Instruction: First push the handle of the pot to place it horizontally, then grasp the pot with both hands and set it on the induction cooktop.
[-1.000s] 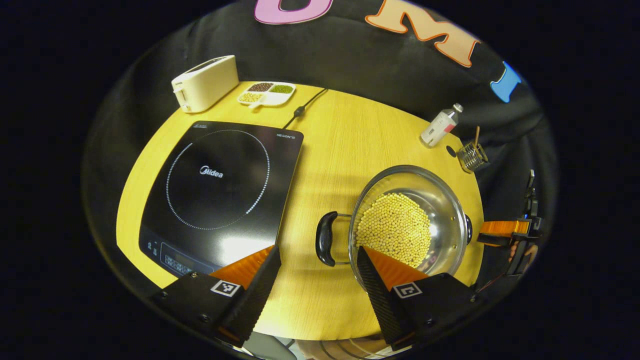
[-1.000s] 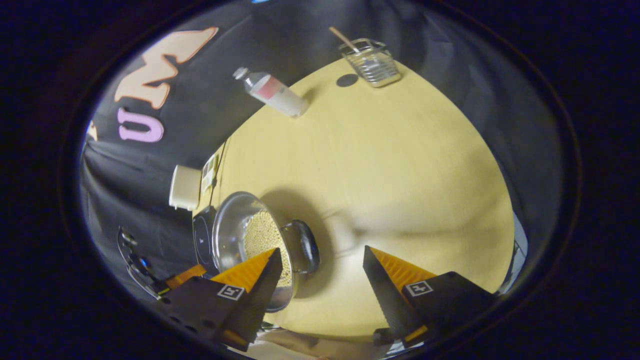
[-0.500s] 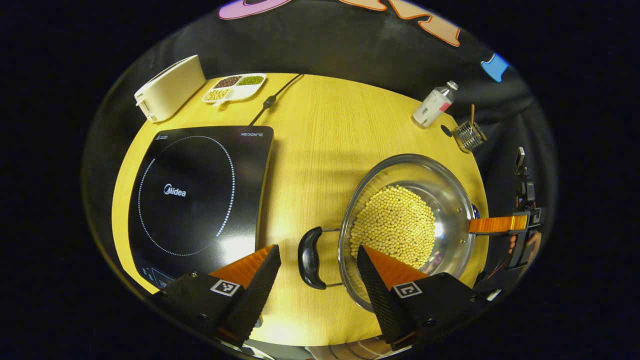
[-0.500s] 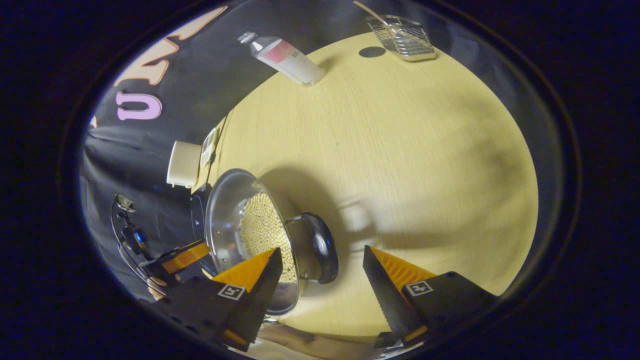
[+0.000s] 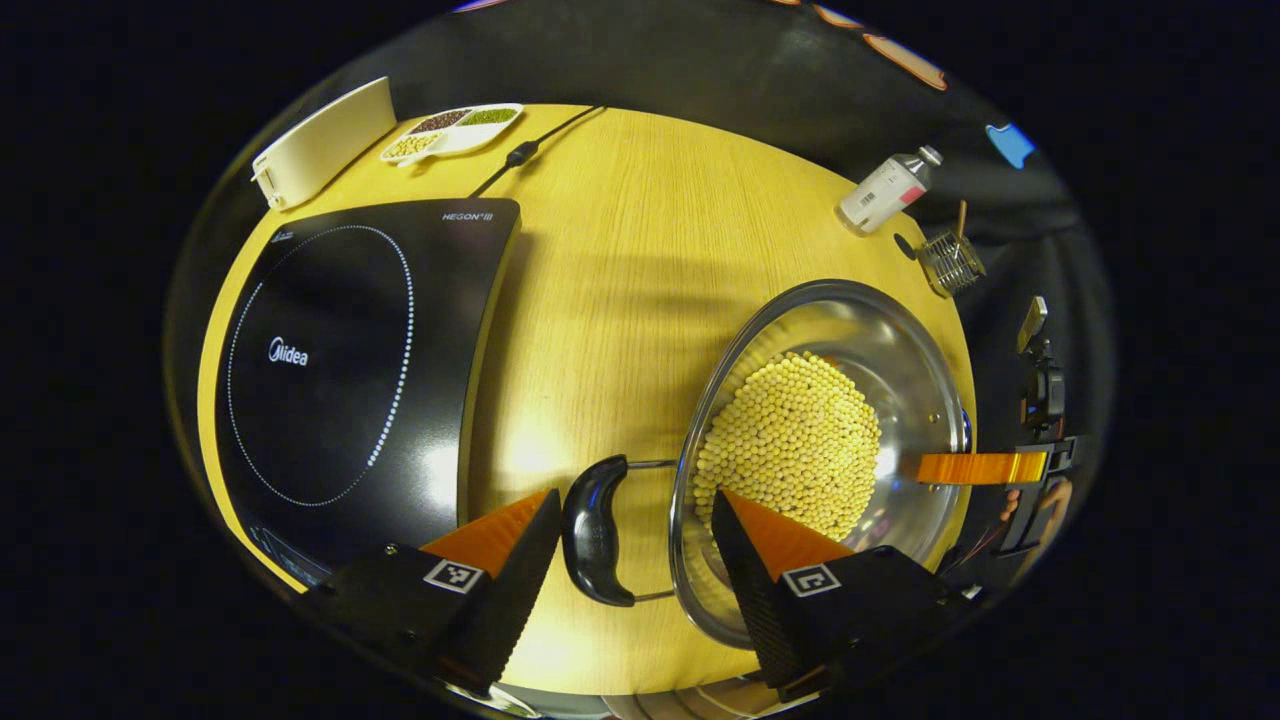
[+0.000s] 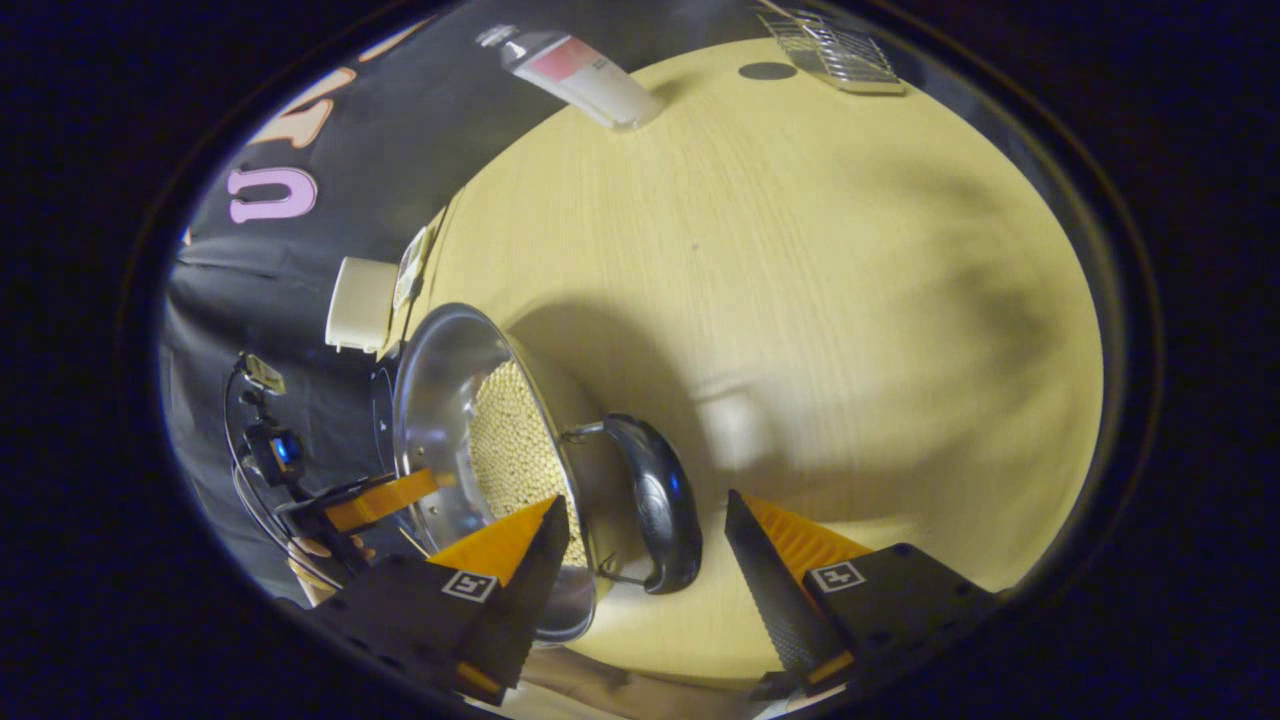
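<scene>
Both jaws stand wide open, empty: the left gripper (image 5: 635, 520) straddles one black handle (image 5: 592, 532), the right gripper (image 6: 645, 520) the other (image 6: 655, 505). The steel pot (image 5: 820, 440) sits on the tabletop (image 5: 620, 300) beside the induction cooktop (image 5: 340, 360). Bean-laden, it is probably heavy with slick walls; grip the handles.

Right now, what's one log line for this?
left gripper: open, astride pot handle | right gripper: open, astride other handle | pot: on table

The induction cooktop (image 5: 340, 370) carries "Midea" inside its dotted ring and "HEGON" with further marks at its far corner nearest the cord.
</scene>
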The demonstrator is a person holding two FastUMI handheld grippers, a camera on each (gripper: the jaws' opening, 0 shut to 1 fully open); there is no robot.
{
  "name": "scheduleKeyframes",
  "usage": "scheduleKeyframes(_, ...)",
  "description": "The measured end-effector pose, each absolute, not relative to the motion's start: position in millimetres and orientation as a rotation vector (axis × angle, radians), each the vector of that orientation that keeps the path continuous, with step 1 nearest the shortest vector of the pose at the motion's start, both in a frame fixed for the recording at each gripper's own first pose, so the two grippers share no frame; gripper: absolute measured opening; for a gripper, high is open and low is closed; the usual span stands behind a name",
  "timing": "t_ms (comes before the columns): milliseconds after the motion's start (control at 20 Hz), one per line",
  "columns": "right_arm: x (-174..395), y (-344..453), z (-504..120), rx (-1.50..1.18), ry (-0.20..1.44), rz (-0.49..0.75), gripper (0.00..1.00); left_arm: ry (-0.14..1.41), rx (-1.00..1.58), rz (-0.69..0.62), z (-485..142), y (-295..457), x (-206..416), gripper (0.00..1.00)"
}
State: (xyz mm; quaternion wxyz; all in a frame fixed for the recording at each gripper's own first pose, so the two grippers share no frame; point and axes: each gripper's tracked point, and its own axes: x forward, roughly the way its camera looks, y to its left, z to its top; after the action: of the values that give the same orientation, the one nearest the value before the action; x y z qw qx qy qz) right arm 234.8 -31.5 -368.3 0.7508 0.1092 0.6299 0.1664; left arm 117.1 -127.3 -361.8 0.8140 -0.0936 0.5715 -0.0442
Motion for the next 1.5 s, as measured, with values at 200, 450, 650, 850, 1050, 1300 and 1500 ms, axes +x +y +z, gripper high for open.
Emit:
scheduleKeyframes(200, 235.4, -23.0, -378.8, 0.251, 1.401, 0.368, 0.74, 1.242, -0.217, -0.097, -370.4, -132.0, 118.3, 0.9)
scheduleKeyframes(450, 234.8, -26.4, -381.5, 0.219, 1.424, 0.364, 0.46, 1.294, -0.194, -0.053, -385.6, -123.6, 115.7, 0.84)
scheduleKeyframes(650, 234.9, -24.5, -386.0, 0.215, 1.42, 0.344, 0.48, 1.292, -0.247, -0.011, -384.1, -122.8, 114.9, 0.66)
scheduleKeyframes(850, 237.4, -27.8, -383.2, 0.162, 1.376, 0.344, 0.47, 1.281, -0.275, -0.005, -380.7, -125.7, 109.2, 0.61)
scheduleKeyframes(1050, 225.7, -37.6, -370.6, 0.14, 1.337, 0.352, 0.53, 1.264, -0.239, -0.026, -374.0, -126.3, 109.3, 0.6)
scheduleKeyframes(1300, 197.2, -49.5, -341.9, 0.179, 1.296, 0.339, 0.53, 1.262, -0.216, -0.072, -369.7, -120.9, 118.0, 0.6)
scheduleKeyframes(1500, 163.2, -55.8, -327.6, 0.209, 1.277, 0.3, 0.53, 1.274, -0.196, -0.124, -372.7, -121.7, 128.6, 0.63)
